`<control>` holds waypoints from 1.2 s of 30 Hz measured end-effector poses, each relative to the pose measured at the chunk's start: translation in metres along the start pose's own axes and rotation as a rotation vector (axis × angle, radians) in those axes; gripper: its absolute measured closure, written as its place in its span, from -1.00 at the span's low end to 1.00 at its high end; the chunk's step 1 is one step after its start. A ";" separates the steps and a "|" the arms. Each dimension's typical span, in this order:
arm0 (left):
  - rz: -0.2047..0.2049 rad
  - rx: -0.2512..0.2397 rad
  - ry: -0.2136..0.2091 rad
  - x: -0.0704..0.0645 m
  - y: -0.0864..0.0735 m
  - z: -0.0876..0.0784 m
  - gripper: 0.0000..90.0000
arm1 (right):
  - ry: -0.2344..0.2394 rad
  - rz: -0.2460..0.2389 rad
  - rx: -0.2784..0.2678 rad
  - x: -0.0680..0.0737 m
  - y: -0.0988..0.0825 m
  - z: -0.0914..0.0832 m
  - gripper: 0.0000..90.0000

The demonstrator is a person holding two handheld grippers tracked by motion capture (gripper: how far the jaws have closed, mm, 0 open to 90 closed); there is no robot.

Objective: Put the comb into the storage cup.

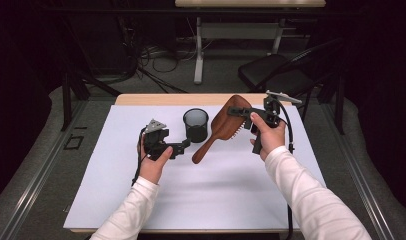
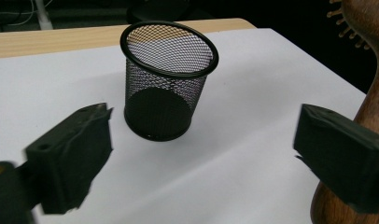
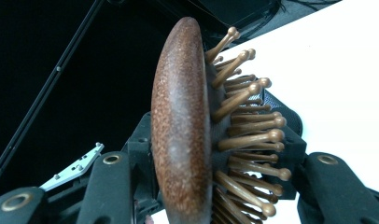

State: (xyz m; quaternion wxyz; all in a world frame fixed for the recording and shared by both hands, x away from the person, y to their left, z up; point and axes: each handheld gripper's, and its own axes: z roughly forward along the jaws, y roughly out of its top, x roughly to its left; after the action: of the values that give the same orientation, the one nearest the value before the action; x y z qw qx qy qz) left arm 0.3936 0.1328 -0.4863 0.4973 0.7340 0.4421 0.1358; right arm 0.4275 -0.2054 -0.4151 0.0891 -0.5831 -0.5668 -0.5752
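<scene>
White mat (image 1: 141, 200): right claw (image 3: 211, 186) view reveals hairbrush (image 3: 187, 130) pins clamped.

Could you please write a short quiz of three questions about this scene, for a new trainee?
1. True or false: the right hand-held gripper is shut on the head of the wooden hairbrush.
2. What stands between the two hands on the white sheet? A) a glass jar B) a black mesh cup C) a metal bowl
3. Are the jaws of the left hand-held gripper open or shut?

Key
1. True; the jaws clamp the brush head.
2. B
3. Open; nothing lies between them, and the brush handle is just beside one jaw.
</scene>
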 end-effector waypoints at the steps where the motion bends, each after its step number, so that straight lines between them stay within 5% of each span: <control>1: 0.006 0.000 0.000 0.001 0.000 0.000 -0.99 | -0.001 0.000 -0.001 0.000 0.001 0.000 0.05; 36: 0.000 -0.006 0.027 0.011 0.000 -0.003 -0.99 | -0.063 -0.018 -0.072 0.007 0.035 0.008 0.05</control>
State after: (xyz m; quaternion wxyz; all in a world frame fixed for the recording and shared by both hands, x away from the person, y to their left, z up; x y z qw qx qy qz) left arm 0.3981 0.1432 -0.4874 0.4938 0.7305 0.4483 0.1469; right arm 0.4567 -0.2074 -0.3927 0.0450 -0.5986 -0.5533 -0.5776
